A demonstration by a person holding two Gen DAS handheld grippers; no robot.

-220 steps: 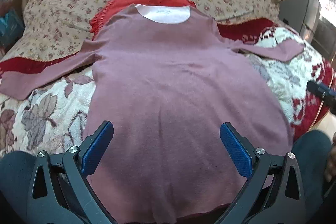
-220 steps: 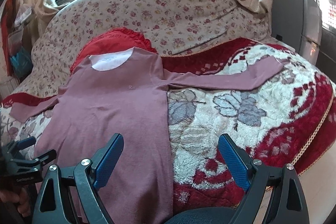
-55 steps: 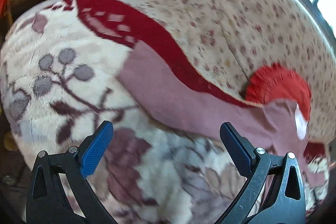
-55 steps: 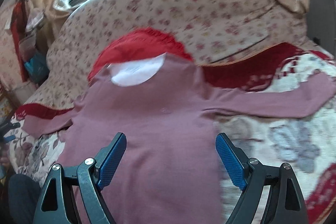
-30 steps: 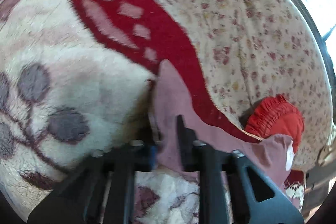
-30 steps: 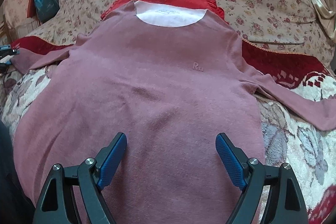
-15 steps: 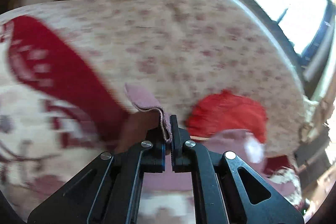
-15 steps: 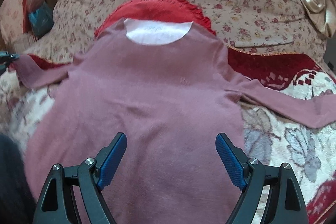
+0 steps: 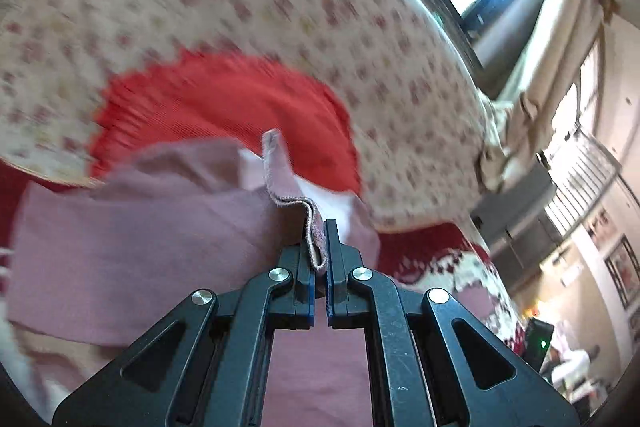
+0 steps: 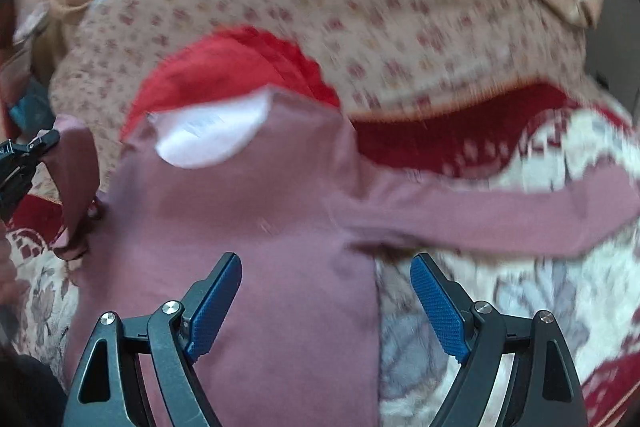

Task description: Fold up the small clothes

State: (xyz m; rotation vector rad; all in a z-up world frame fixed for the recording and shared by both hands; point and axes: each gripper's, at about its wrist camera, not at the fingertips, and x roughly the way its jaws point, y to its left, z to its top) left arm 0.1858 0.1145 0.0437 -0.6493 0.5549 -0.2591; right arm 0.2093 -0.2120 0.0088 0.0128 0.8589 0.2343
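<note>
The left gripper (image 9: 318,247), clenched on the mauve shirt's (image 10: 248,227) left sleeve cuff (image 9: 314,239), has carried it from 9 o'clock inward toward the collar, beginning the sleeve fold; the right gripper (image 10: 326,303) hovers released over the blanket-borne body.

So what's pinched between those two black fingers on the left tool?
The cuff of the mauve top's sleeve, clamped in the left gripper, in the left wrist view.
</note>
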